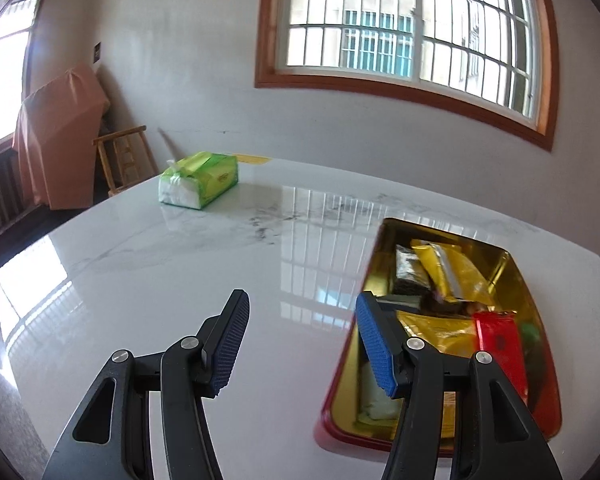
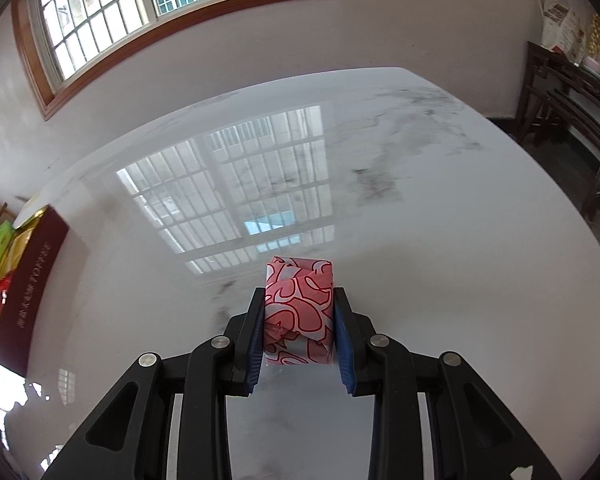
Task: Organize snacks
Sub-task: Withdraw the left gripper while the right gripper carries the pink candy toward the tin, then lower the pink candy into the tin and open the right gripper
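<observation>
We view from both wrists, angled down along the jaws, close above the bench; both share the tin and window.

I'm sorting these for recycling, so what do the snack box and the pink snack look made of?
The box looks like metal tin: shiny gold inside that mirrors its contents, dark red outside. The pink snack seems wrapped in thin glossy plastic film or paper, creased and folded.

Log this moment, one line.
left gripper: open, empty | right gripper: shut on pink snack | tin: holds packets
</observation>
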Action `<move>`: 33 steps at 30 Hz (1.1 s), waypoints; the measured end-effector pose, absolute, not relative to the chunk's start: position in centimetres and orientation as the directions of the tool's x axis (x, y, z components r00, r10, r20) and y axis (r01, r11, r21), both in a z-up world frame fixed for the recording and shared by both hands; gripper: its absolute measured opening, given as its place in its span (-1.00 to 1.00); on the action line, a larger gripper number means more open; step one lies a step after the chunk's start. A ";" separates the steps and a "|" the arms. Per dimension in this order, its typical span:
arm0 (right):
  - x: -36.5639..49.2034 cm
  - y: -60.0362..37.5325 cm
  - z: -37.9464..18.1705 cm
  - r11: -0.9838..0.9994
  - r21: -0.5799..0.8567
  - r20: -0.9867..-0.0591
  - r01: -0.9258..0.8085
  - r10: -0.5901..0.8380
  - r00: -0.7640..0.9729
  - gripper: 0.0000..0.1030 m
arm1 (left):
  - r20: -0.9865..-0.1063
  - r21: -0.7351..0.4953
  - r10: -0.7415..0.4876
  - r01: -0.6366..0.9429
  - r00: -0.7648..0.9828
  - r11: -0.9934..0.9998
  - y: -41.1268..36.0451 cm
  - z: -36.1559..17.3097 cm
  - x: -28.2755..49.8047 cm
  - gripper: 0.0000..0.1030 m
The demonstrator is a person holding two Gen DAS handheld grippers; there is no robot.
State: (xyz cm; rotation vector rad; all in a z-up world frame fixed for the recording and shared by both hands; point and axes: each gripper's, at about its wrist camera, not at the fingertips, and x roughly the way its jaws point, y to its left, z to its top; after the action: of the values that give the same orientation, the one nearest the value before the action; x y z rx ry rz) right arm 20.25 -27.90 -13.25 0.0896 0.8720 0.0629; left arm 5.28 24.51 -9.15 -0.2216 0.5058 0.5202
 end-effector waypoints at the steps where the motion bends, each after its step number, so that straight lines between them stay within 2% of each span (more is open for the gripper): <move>1: 20.2 -27.6 -13.2 0.994 0.108 -0.760 -0.021 0.096 0.643 -0.45 | -0.511 -0.092 0.419 -0.532 0.751 0.842 24.8 -9.4 5.1 0.10; 5: 19.9 -26.0 -12.1 0.991 0.124 -0.747 -0.051 0.127 0.653 -0.45 | -0.493 -0.155 0.413 -0.545 0.766 0.824 25.7 -9.4 4.3 0.10; 13: 19.6 -20.1 -9.0 0.971 0.150 -0.713 -0.189 0.238 0.659 -0.45 | -0.475 -0.124 0.425 -0.537 0.771 0.834 24.8 -9.3 4.0 0.11; 20: 18.7 -10.8 -7.0 0.906 0.195 -0.691 -0.375 0.399 0.603 -0.45 | -0.477 -0.091 0.454 -0.557 0.752 0.826 24.3 -9.2 4.1 0.33; 25: 18.7 -3.5 -6.6 0.846 0.223 -0.690 -0.485 0.488 0.534 -0.45 | -0.486 -0.067 0.464 -0.561 0.740 0.825 24.1 -9.3 4.3 0.35; 33: 20.4 4.3 -7.4 0.796 0.242 -0.714 -0.554 0.533 0.454 -0.45 | -0.495 -0.062 0.456 -0.553 0.740 0.831 24.1 -9.4 4.5 0.44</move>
State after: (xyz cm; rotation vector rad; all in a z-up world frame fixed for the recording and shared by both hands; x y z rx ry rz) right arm 20.42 4.34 -7.38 -0.0269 0.8712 0.6708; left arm 4.52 24.06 -9.39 -0.2115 0.4854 0.5580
